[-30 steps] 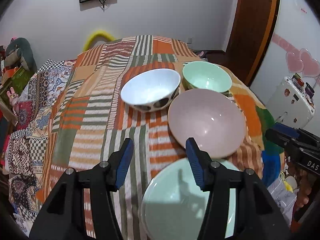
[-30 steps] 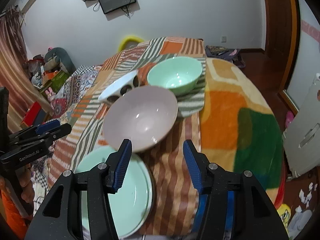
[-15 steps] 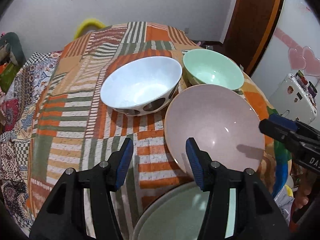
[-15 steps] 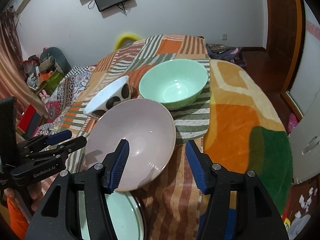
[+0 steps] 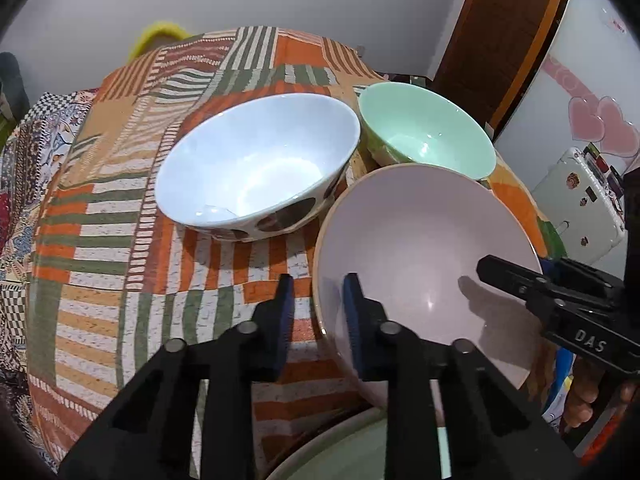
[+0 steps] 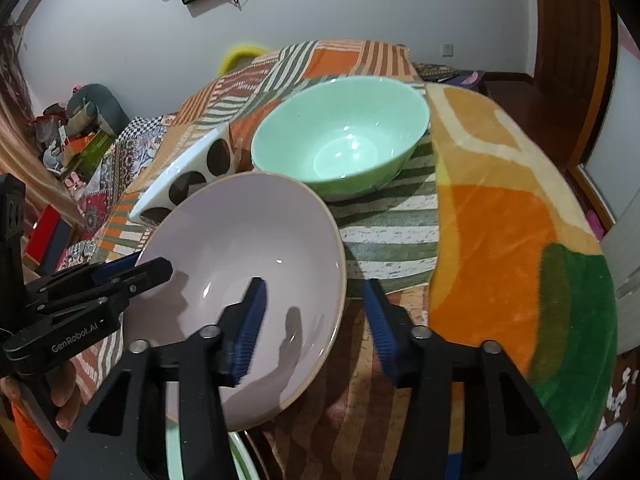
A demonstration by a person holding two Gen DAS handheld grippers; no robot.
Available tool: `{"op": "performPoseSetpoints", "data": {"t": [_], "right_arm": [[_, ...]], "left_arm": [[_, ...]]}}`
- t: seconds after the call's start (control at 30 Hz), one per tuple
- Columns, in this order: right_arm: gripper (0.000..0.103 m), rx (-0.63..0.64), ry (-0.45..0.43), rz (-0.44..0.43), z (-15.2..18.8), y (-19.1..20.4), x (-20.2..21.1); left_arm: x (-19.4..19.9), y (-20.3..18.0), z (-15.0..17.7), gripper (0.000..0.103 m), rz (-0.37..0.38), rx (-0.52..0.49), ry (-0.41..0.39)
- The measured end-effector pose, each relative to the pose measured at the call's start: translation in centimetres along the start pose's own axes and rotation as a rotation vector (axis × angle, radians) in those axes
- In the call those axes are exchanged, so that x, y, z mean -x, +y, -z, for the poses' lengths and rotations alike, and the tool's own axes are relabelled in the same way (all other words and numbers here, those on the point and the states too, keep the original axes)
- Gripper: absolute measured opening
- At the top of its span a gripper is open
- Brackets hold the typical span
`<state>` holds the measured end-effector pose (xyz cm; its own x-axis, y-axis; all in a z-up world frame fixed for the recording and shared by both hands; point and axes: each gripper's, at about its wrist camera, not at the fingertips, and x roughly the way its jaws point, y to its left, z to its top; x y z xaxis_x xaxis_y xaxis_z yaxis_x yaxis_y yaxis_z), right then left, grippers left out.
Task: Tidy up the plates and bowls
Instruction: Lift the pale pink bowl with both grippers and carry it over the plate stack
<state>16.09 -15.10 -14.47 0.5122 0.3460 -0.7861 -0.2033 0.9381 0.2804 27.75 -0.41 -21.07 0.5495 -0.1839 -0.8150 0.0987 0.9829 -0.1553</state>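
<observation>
A large pink bowl sits on the patterned blanket. My left gripper straddles its left rim, its jaws narrowed around the rim with a little gap still showing. It shows from the side in the right wrist view. My right gripper is open and straddles the bowl's right rim, one finger inside, one outside. It appears in the left wrist view. A white bowl with brown spots and a green bowl stand behind. A pale green plate lies at the near edge.
The striped orange blanket covers a bed; its right edge drops off near a white appliance. Clutter and toys lie on the floor at the left in the right wrist view. A wooden door stands at the back right.
Both grippers have moved forward onto the pink bowl's opposite rims. The left jaws have narrowed from wide open around the rim. The right jaws stay open.
</observation>
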Motion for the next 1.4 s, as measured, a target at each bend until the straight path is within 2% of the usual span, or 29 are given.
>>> {"op": "performPoseSetpoints", "data": {"t": [0.07, 0.1, 0.2, 0.43, 0.97, 1.4], "right_arm": [[0.027, -0.006, 0.013, -0.009, 0.1, -0.1, -0.3], [0.022, -0.006, 0.020, -0.014, 0.1, -0.1, -0.4], [0.022, -0.002, 0.025, 0.005, 0.3, 0.1, 0.0], [0.022, -0.002, 0.018, 0.006, 0.3, 0.2, 1.0], [0.022, 0.051, -0.077, -0.022, 0.3, 3.3, 5.9], [0.022, 0.137, -0.106, -0.053, 2.2, 7.5, 8.0]], "left_arm": [[-0.1, -0.2, 0.0, 0.019, 0.039, -0.004, 0.011], [0.1, -0.5, 0.0, 0.019, 0.030, -0.012, 0.005], [0.2, -1.0, -0.1, 0.019, 0.008, -0.027, 0.006], [1.6, -1.2, 0.1, 0.019, 0.025, -0.017, 0.005], [10.0, -1.9, 2.1, 0.019, 0.008, -0.023, -0.094], [16.2, -0.1, 6.3, 0.019, -0.048, 0.001, -0.150]]}}
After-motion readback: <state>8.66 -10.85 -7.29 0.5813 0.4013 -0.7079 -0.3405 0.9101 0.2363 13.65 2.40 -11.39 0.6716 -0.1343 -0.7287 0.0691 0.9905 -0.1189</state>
